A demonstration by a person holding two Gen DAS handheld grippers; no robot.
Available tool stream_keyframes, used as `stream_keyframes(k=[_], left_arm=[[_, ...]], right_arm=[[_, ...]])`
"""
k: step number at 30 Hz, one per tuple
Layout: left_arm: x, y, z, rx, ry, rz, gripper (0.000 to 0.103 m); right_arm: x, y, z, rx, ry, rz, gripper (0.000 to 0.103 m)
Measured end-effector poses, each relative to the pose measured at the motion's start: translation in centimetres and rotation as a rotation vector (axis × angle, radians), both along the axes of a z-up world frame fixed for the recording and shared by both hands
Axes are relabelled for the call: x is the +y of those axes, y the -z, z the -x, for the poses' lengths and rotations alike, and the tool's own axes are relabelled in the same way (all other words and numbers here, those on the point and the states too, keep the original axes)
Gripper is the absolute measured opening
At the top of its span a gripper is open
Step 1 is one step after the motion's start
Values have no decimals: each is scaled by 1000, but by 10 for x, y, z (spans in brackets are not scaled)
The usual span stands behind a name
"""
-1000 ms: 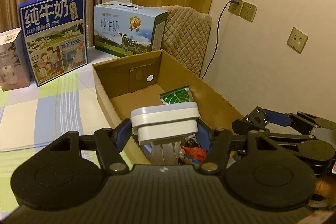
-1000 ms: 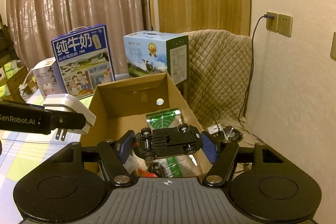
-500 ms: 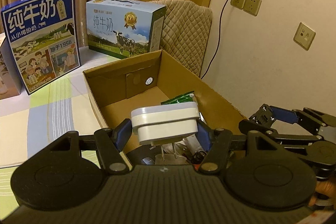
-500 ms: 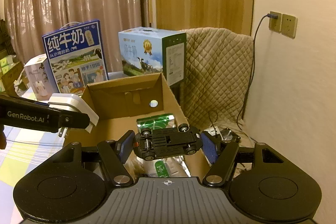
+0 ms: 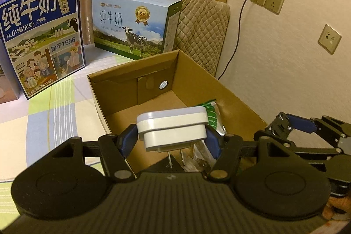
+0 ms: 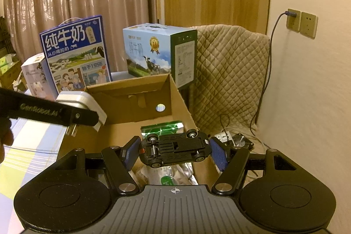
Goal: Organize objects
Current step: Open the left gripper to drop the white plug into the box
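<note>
My left gripper (image 5: 172, 137) is shut on a white plug adapter (image 5: 172, 129), prongs pointing down, held over the near end of an open cardboard box (image 5: 197, 76). In the right wrist view the same white plug adapter (image 6: 84, 103) hangs over the box's left wall. My right gripper (image 6: 175, 151) is shut on a small black toy car (image 6: 175, 150), turned underside up, above the cardboard box (image 6: 175, 91). A green packet (image 6: 162, 128) and other wrappers lie inside the box. The right gripper (image 5: 291, 126) also shows at the right edge of the left wrist view.
Two milk cartons stand behind the box: a dark blue one (image 5: 41, 36) and a light blue one (image 5: 133, 27). A quilted chair back (image 6: 230, 71) is to the right, with a power strip (image 6: 223, 137) on the floor and a wall socket (image 6: 294, 19) above.
Both grippers have moved forward over the box with their loads. The box and cartons look nearer, and the left gripper now sits further over the box's inside.
</note>
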State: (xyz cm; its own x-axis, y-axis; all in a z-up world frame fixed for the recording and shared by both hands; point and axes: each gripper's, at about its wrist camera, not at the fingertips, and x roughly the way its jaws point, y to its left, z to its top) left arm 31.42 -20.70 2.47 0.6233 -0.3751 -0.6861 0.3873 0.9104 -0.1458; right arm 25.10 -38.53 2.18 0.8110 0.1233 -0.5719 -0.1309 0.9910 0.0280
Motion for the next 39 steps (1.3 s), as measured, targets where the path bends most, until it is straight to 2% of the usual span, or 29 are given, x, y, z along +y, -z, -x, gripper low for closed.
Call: stream_keyframes(k=[5, 6, 7, 24, 39], left_arm=[[-4, 1, -16, 3, -1, 10, 62], [-4, 1, -18, 2, -3, 16, 72], [-4, 0, -20, -1, -11, 13, 76], [31, -12, 3, -44, -76, -34, 81], [55, -12, 14, -42, -103, -42, 85]], right_arm=[[0, 2, -2, 8, 2, -5, 65], [0, 2, -2, 8, 2, -6, 65], [0, 2, -2, 8, 2, -6, 65], [13, -9, 2, -2, -25, -33, 65], [31, -13, -10, 8, -58, -43, 65]])
